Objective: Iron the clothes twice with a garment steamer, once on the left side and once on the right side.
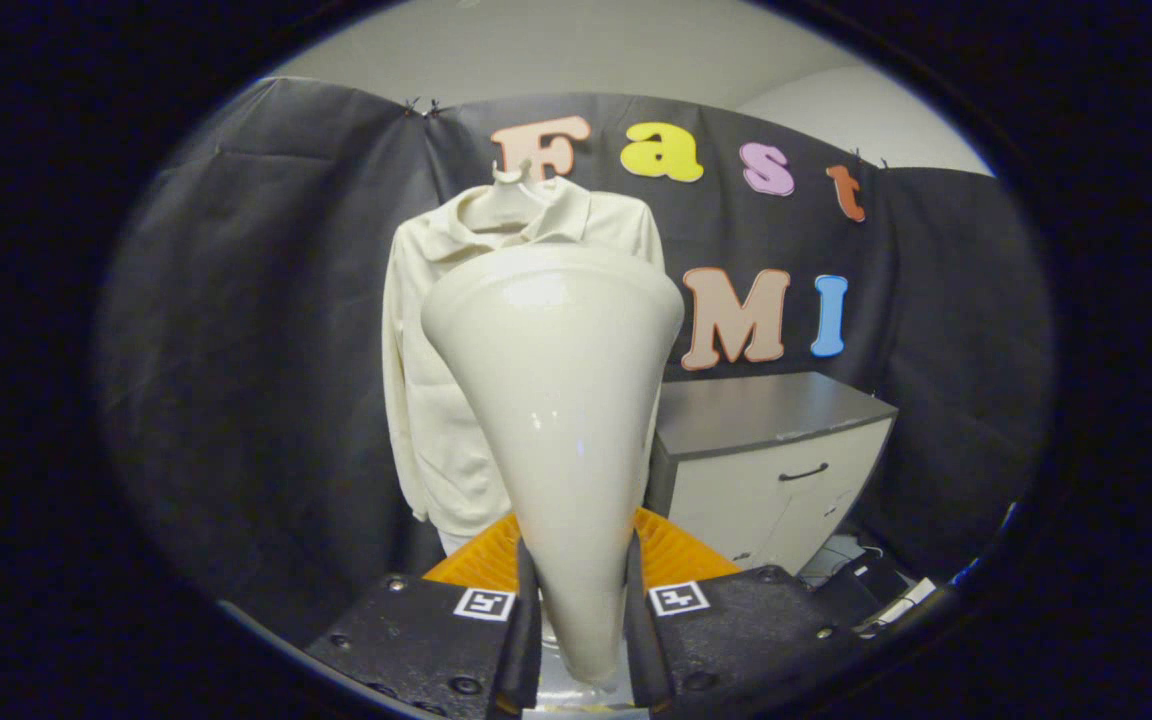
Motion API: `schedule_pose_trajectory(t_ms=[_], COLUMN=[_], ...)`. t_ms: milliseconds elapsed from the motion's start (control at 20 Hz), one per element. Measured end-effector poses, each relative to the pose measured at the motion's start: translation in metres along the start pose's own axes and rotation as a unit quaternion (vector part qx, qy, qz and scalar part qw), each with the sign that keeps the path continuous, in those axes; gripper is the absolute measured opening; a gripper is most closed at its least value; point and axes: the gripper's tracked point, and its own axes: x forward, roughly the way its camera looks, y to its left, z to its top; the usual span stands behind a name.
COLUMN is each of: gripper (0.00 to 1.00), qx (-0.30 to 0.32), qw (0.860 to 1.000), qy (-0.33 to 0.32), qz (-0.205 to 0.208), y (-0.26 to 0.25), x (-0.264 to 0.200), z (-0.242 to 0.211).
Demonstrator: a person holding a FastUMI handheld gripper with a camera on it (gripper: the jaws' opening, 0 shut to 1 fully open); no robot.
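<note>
1. Cream plastic fills the near middle: steamer (556, 400), clamped at its narrow neck between the two fingers (519, 625), wide head up and far, aimed toward the shirt.
2. Gripper (576, 630) closed only as far as the neck allows, both pads pressing on it from left and right; gripped low, probably so the broad head stays free to meet the cloth.
3. Shirt (436, 400) cream too, hung on a pale hanger (511, 185) against the far black cloth, upright and flat-fronted; hung that way, presumably, so each side can be stroked top to bottom.
4. Head of the steamer covering the shirt's middle and right part; left sleeve and left chest showing beside it. Cannot tell whether the head touches the fabric or sits short of it.
5. Orange ribbed piece (676, 555) just beyond the fingers, behind the neck, low and near; purpose unclear.
6. Grey-topped cabinet (786, 450) to the right of the shirt, standing apart from it and out of the steamer's likely path.
7. Judged stage: steamer in hand and raised before the shirt, with nothing to tell which pass is in hand. Next move likely calls for keeping the head level with the cloth while tracking down one side.
</note>
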Motion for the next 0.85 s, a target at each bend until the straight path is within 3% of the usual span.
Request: schedule_pose_trajectory(t_ms=[150, 350, 850], gripper=[0.35, 0.35, 0.35], qx=[0.000, -0.017, -0.013], qw=[0.999, 0.999, 0.998], qy=[-0.032, -0.033, -0.038], qz=[0.004, -0.028, -0.052], y=[-0.014, -0.054, -0.099], x=[-0.018, -0.027, -0.006], z=[0.013, -0.001, 0.003])
